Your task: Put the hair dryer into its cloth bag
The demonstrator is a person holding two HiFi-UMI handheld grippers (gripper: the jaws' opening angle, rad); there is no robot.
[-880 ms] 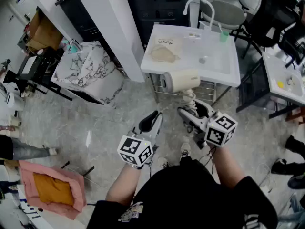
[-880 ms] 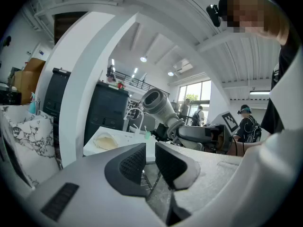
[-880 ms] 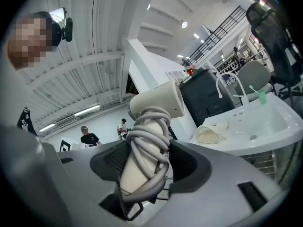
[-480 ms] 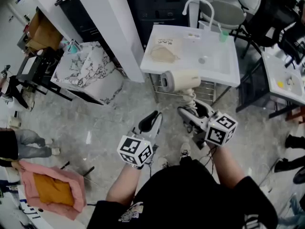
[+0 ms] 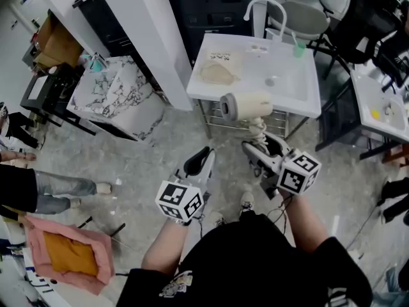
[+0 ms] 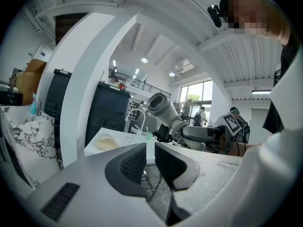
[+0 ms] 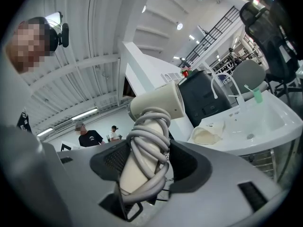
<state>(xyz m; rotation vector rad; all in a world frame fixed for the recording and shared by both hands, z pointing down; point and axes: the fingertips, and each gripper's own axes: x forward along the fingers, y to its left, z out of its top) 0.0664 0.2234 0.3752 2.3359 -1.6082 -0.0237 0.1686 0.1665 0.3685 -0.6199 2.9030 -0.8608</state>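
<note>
A cream hair dryer (image 5: 246, 105), its grey cord wound round the handle, is held level in front of the white sink counter (image 5: 300, 94). My right gripper (image 5: 259, 147) is shut on that handle; in the right gripper view the pads press the cord-wrapped handle (image 7: 144, 150) from both sides. The cream cloth bag (image 5: 220, 69) lies flat on the counter's left part, beyond the dryer's nozzle. My left gripper (image 5: 199, 162) hovers lower left of the dryer, with a narrow gap between its jaws and nothing in them (image 6: 150, 160). The dryer (image 6: 163, 109) and bag (image 6: 107, 143) also show in the left gripper view.
A faucet (image 5: 265, 8) and a green cup (image 5: 299, 47) stand on the sink counter. A white pillar (image 5: 150, 37) and a marble-patterned box (image 5: 118, 94) are to the left. Black chairs (image 5: 364, 24) are at the right. A person's legs (image 5: 51, 194) and a pink cushion bed (image 5: 70, 254) are at the far left.
The dryer and my right gripper have shifted slightly up and right, closer to the counter. At the far left a person has walked further into view. The left gripper has barely moved.
</note>
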